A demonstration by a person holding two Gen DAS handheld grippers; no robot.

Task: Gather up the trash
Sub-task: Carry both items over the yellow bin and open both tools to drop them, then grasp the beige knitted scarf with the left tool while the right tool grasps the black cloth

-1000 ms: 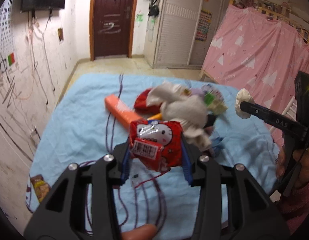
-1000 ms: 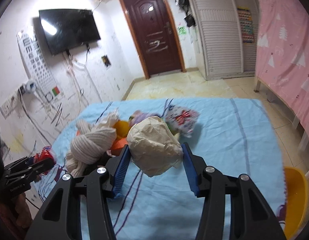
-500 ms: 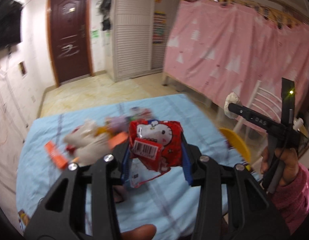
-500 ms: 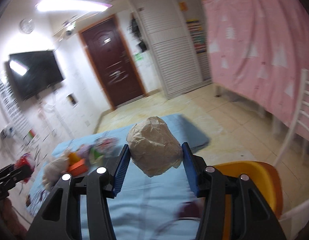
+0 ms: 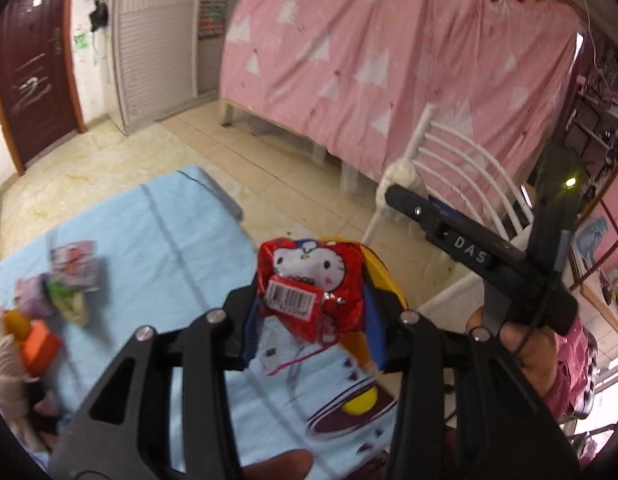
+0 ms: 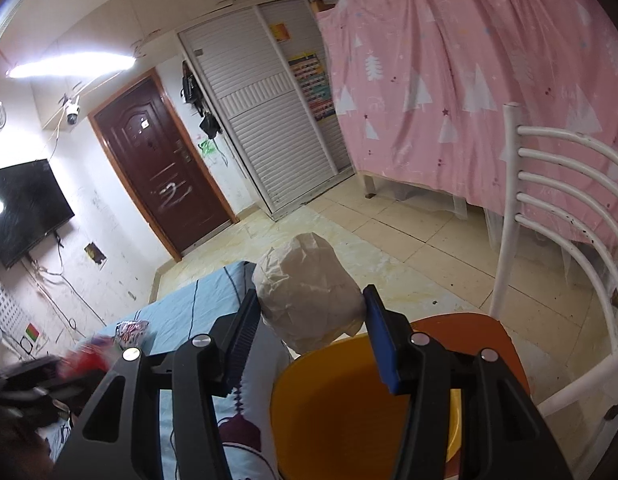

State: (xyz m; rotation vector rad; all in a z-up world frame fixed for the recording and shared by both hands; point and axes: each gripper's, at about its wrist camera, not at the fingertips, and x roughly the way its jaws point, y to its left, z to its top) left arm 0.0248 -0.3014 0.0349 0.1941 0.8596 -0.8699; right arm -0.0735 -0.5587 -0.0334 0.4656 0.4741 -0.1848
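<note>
The left gripper [image 5: 311, 300] is clamped on a red Hello Kitty snack wrapper [image 5: 311, 280], held just in front of the yellow bin [image 5: 383, 276], which the wrapper mostly hides. The right gripper [image 6: 309, 320] pinches a crumpled paper ball [image 6: 307, 300] above that bin's [image 6: 349, 408] far rim. Remaining litter [image 5: 49, 300] on the blue cloth [image 5: 169, 240] is blurred.

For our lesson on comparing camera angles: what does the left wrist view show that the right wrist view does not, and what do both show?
Only the left wrist view shows the left tool shut on a red cartoon-cat snack packet, with leftover litter clear on the blue cloth.

Only the right wrist view shows the wall television, the ceiling light and the yellow bin's inside.

Both show the right tool shut on a crumpled paper ball, the white chair, pink curtain and brown door.
</note>
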